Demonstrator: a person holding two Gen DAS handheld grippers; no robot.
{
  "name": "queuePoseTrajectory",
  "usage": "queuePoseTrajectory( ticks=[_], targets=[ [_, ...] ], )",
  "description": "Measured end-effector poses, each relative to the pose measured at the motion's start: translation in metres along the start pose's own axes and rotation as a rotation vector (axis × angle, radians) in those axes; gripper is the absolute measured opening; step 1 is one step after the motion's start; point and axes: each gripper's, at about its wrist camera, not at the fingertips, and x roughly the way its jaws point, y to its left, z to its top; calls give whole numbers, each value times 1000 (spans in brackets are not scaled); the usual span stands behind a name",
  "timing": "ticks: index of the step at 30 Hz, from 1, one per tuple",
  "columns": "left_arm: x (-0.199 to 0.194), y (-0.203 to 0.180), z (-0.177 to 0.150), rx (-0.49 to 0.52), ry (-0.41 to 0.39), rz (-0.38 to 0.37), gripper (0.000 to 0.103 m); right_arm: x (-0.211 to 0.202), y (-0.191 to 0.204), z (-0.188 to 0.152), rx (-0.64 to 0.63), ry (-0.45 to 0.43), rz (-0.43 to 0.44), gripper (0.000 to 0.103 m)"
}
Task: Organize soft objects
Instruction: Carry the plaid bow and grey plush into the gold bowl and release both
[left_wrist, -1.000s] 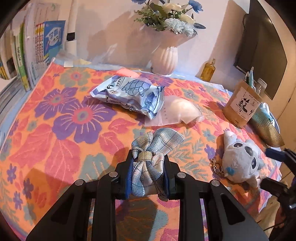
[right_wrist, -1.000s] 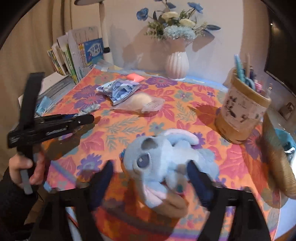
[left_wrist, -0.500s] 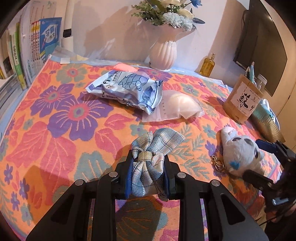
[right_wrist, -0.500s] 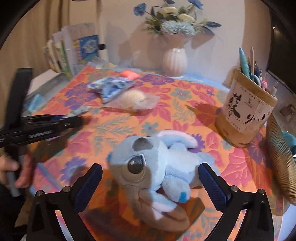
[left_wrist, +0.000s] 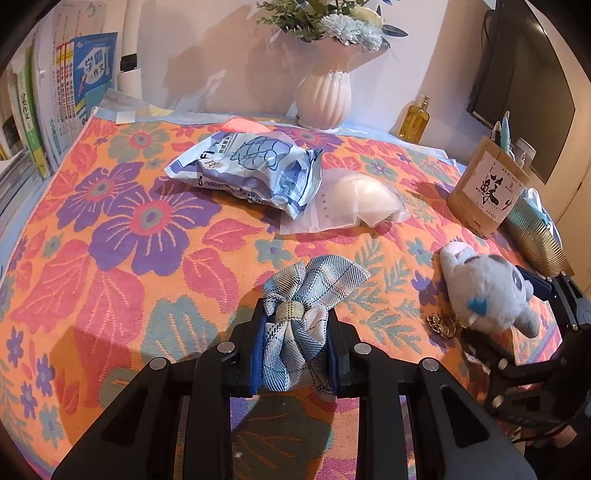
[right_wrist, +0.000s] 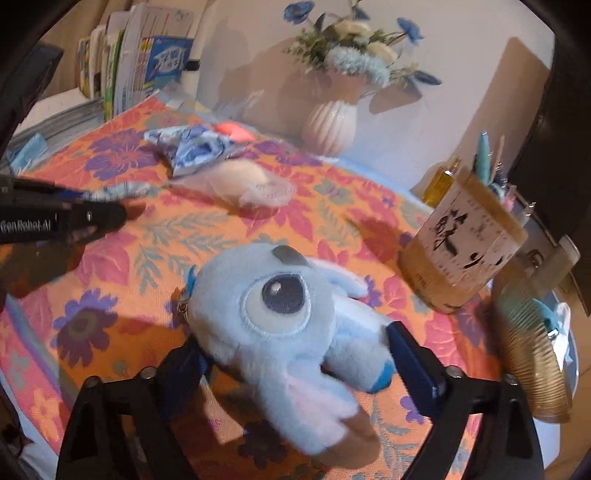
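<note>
My left gripper (left_wrist: 295, 332) is shut on a blue plaid fabric bow (left_wrist: 314, 284), held just above the floral tablecloth (left_wrist: 110, 240). A pale blue plush toy (right_wrist: 288, 317) with a big eye and a key chain lies on its side near the table's front right edge. My right gripper (right_wrist: 295, 339) straddles the plush, and its jaws are closing. Both blue pads stand at the toy's sides, without a clear squeeze. In the left wrist view the same plush toy (left_wrist: 484, 291) lies between the right gripper's fingers.
A blue printed packet (left_wrist: 255, 166) and a clear bag with a white pad (left_wrist: 354, 199) lie mid-table. Behind stand a white vase (left_wrist: 323, 99), a small bottle (left_wrist: 415, 120) and books (left_wrist: 55, 110). A pen holder (right_wrist: 461, 254) and a gold ribbed basket (right_wrist: 532, 354) crowd the right.
My right gripper has come down and forward over the plush, and its pads have drawn in beside the toy. The left gripper has stayed put with the bow in it.
</note>
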Motion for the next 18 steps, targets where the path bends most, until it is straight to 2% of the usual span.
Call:
queuePoseTrajectory(
  ticks=[4,6,7,11,16,18],
  targets=[
    [-13,-3,0,-9,-59,-18,23,-14,-17,3,81,-47,35,77],
    [-19,-11,0,-12,-65,-55,23,-25,-29,5,122,-64,52,59],
    [-22,-17,1,7,-68,-53,23,-31,-34,7,140,-73,59,56],
    [-40,-48,11,81,-105,-70,23,-60,-60,13,191,-145,31,56],
    [-69,-93,37,154,-177,-137,23,-102,-107,13,285,-239,-2,56],
    [-79,-117,51,186,-212,-172,23,-119,-126,12,308,-274,-45,56]
  ],
)
